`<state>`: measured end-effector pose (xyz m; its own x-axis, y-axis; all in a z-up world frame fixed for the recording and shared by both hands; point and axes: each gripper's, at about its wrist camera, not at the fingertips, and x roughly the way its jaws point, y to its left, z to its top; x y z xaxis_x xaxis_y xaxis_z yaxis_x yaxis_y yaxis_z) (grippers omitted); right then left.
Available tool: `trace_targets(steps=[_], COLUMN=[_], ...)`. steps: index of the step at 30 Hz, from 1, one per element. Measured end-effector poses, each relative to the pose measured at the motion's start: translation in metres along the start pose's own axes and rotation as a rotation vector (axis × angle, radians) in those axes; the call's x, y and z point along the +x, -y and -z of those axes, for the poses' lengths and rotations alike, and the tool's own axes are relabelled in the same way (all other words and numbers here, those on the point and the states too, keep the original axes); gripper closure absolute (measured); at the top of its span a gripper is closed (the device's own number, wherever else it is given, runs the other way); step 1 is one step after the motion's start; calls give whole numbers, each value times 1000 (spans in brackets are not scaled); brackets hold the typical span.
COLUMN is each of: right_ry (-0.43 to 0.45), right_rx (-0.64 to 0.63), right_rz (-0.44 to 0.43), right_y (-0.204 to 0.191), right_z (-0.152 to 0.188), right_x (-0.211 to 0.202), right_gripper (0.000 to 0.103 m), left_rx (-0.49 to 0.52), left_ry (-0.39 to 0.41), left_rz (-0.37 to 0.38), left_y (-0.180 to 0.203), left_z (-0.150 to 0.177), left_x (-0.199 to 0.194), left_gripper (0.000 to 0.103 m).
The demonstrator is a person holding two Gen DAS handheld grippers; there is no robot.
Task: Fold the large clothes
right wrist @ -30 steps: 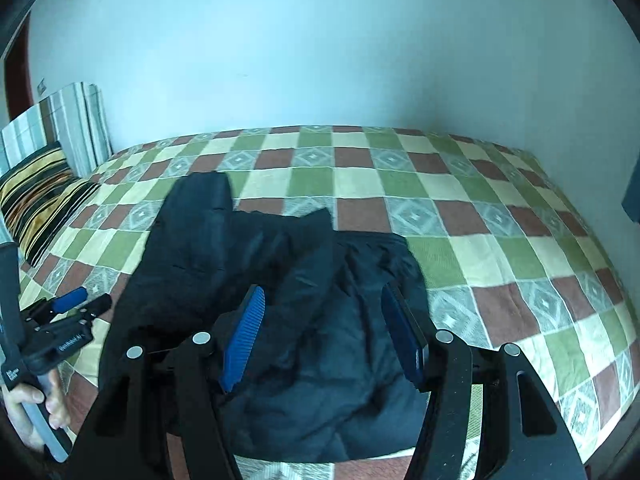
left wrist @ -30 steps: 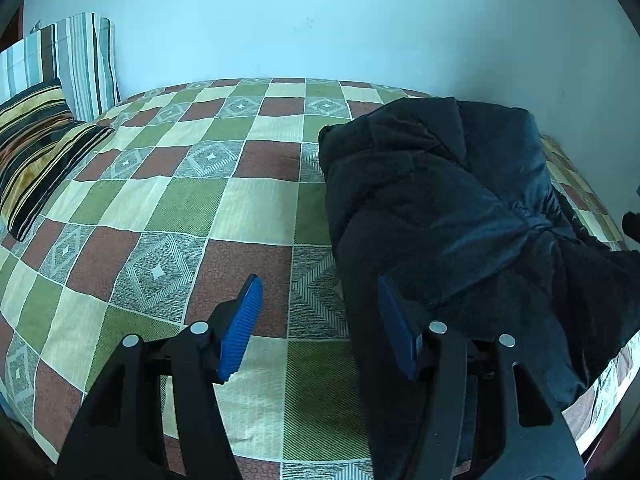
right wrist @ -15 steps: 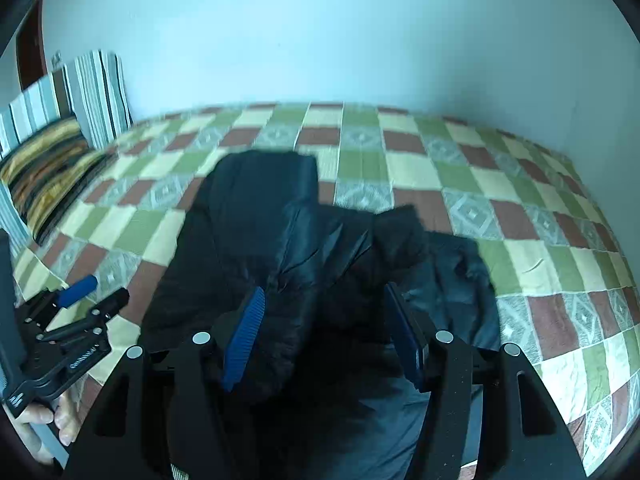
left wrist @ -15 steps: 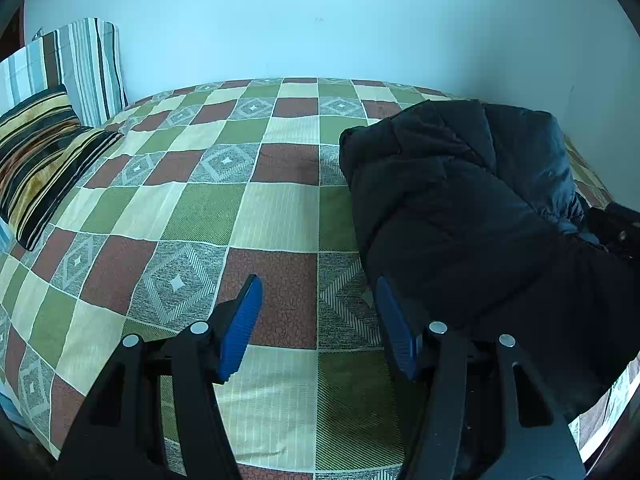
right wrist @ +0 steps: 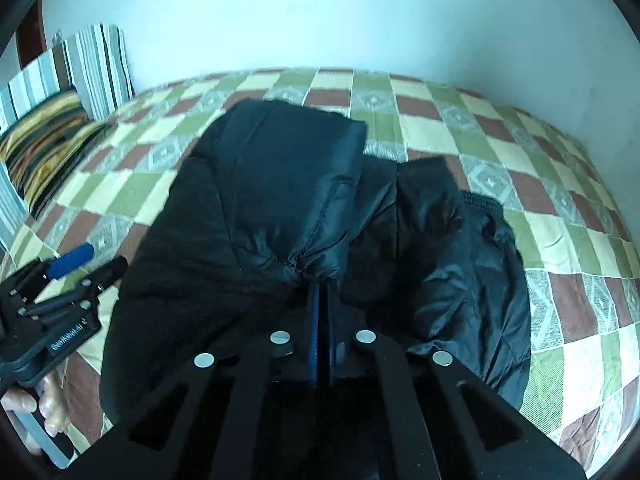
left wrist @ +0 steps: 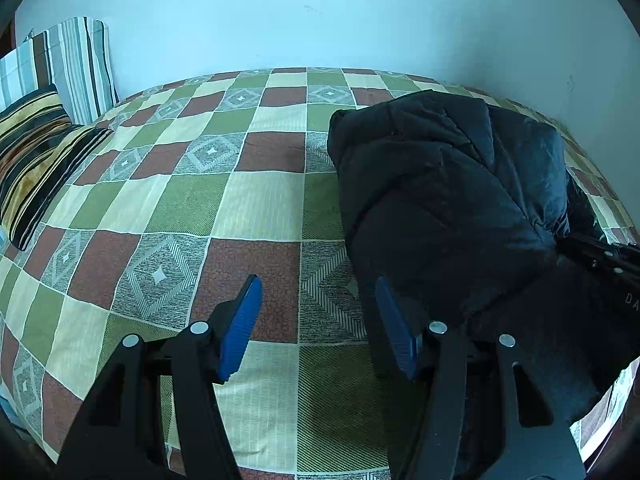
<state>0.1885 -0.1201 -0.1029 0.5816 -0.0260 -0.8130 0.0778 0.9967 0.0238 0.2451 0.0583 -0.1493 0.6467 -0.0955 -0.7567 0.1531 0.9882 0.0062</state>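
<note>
Now the right gripper [right wrist: 321,292] is clamped on a bunched fold of the black jacket [right wrist: 280,208], which lies on the checkered bedspread [right wrist: 560,216]. Left gripper [left wrist: 316,320] at 9 o'clock of it, jaws apart w/ nothing between; jacket edge by its right finger.

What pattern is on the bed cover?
The checked cotton bed cover has green, cream, brick-red and grey diamond squares; clearest in the left wrist view.

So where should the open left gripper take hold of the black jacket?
On the jacket's near left edge, coming in from the bare bedspread side. That edge lies right beside the left gripper's open jaws, as a thick, unobstructed fold. The right gripper already pinches a bunched fold further right.
</note>
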Motion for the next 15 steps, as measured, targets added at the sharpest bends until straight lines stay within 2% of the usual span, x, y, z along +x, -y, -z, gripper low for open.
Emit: trace_targets(steps=[4, 8, 15], right_ry=[76, 114, 97], right_rx=[-28, -23, 17], right_rz=[53, 91, 151], right_y=[4, 20, 57], right_z=[-3, -6, 2], right_x=[-18, -32, -33], right_gripper=[102, 103, 103], left_rx=[7, 25, 52], left_ry=[4, 20, 30], left_rz=[3, 14, 92], left_y=[6, 17, 49], left_z=[-2, -7, -14], left_x=[-3, -9, -15], left_gripper=[44, 44, 44])
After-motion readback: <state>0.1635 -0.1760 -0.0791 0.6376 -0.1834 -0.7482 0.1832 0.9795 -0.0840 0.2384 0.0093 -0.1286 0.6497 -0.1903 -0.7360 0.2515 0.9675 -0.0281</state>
